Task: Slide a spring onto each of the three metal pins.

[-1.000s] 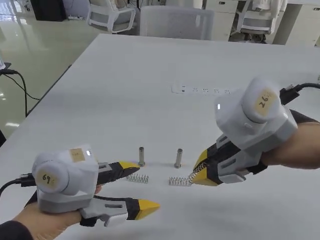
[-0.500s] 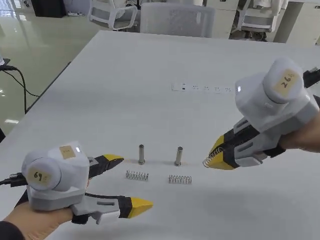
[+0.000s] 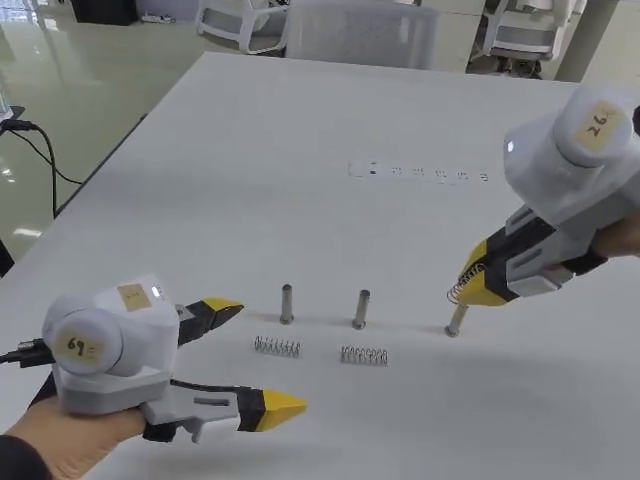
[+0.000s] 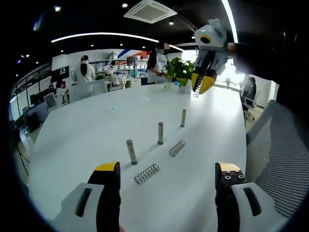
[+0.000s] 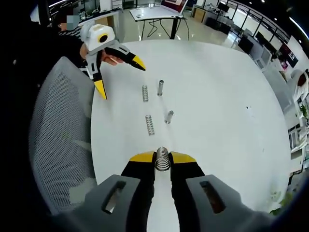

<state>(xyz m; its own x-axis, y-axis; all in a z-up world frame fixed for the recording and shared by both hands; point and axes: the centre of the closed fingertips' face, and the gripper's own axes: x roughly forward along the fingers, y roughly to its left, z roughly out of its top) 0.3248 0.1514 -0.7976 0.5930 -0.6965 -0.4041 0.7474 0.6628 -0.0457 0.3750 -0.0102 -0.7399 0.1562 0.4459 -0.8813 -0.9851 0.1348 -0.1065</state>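
Three short metal pins stand in a row on the white table: left pin (image 3: 287, 304), middle pin (image 3: 361, 309), right pin (image 3: 456, 320). Two loose springs lie just in front of them, one (image 3: 277, 347) by the left pin and one (image 3: 363, 355) by the middle pin. My right gripper (image 3: 470, 290) is shut on a third spring (image 3: 460, 291) (image 5: 162, 159), held in the air just above the right pin. My left gripper (image 3: 255, 357) hovers open at the near left with nothing between its jaws. The left gripper view shows the pins (image 4: 160, 133) and the lying springs (image 4: 146, 173).
A recessed power strip (image 3: 415, 172) sits in the table beyond the pins. Office chairs (image 3: 355, 35) stand at the far end, and a mesh chair (image 4: 285, 159) is close to the near edge. Bare tabletop (image 3: 250, 200) surrounds the pins.
My right gripper has risen from the table near the middle pin with the spring and moved right, over the right pin, which it had hidden. The left gripper has barely moved.
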